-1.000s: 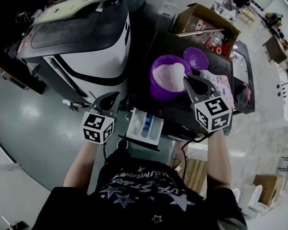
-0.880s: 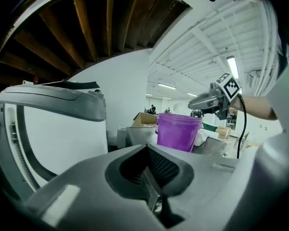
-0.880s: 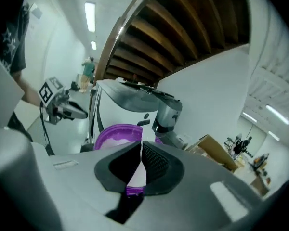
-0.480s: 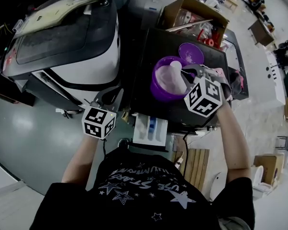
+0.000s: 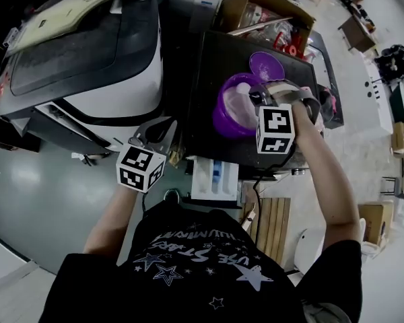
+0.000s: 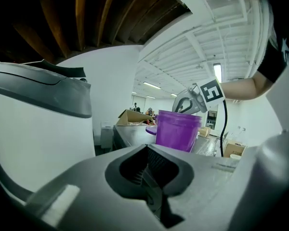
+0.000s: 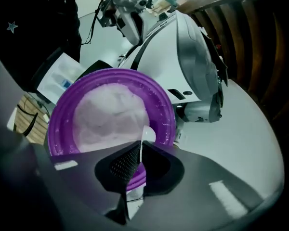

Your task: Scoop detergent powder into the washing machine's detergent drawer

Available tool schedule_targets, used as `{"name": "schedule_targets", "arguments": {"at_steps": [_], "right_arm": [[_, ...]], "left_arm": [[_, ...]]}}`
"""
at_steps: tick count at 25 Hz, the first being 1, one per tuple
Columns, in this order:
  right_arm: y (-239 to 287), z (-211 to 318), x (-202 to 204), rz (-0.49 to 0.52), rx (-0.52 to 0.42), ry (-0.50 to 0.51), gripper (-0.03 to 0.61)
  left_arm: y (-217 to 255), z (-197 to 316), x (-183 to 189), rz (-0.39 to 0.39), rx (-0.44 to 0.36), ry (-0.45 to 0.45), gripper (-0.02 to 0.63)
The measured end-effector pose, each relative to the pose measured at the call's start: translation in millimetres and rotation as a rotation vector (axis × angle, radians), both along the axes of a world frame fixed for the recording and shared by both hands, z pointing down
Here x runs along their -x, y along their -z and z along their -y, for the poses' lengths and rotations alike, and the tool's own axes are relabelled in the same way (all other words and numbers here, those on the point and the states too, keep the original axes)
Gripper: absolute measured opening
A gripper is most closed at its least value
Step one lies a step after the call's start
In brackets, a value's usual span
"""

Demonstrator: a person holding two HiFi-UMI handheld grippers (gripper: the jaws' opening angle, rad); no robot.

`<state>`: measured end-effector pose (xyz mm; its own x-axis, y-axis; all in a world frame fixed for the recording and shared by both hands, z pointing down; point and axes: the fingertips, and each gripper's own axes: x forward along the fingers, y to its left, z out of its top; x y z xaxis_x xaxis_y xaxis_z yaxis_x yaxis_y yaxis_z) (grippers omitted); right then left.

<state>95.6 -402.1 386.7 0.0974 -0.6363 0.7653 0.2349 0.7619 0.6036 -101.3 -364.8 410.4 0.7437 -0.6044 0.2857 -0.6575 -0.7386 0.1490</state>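
Note:
A purple tub (image 5: 230,105) of white detergent powder (image 7: 108,115) stands on a dark table, with its lid (image 5: 268,64) behind it. My right gripper (image 5: 261,97) hangs over the tub's right rim, shut on the thin handle of a white scoop (image 7: 147,135) whose bowl points down at the powder. The washing machine's detergent drawer (image 5: 214,177) is pulled open just below the table's front edge. My left gripper (image 5: 161,129) is shut and empty, held left of the drawer beside the white washing machine (image 5: 87,52). The left gripper view has the tub (image 6: 178,129) ahead.
An open cardboard box (image 5: 266,15) with clutter sits behind the tub at the table's far edge. The washing machine's dark lid (image 5: 60,46) carries a flat sheet of card. A wooden pallet (image 5: 273,224) lies on the floor below the drawer.
My right gripper has swung left with the scoop, from the tub's near right side to above its rim. The left gripper has barely moved.

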Motion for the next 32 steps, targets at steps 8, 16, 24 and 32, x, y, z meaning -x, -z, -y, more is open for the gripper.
{"name": "schedule_targets", "arguments": {"at_steps": [8,16,24,32], "right_arm": [[-15,-11,-6,-0.064,0.181,-0.072,0.035],[-20,-24,-2,-0.019,0.335,-0.163,0.035],[-22,-45,8,0.075,0.451,-0.244,0.035],[-18,-50,13,0.256,0.535,-0.365,0.037]], "left_arm": [[-5,-7,3,-0.014,-0.008,-0.051,0.002],[-14,-10,11,-0.02,-0.015,-0.051,0.002],[-13,-17,11,-0.005,-0.023,-0.083,0.002],[-12,-16,7,-0.015,-0.025,-0.094,0.002]]}}
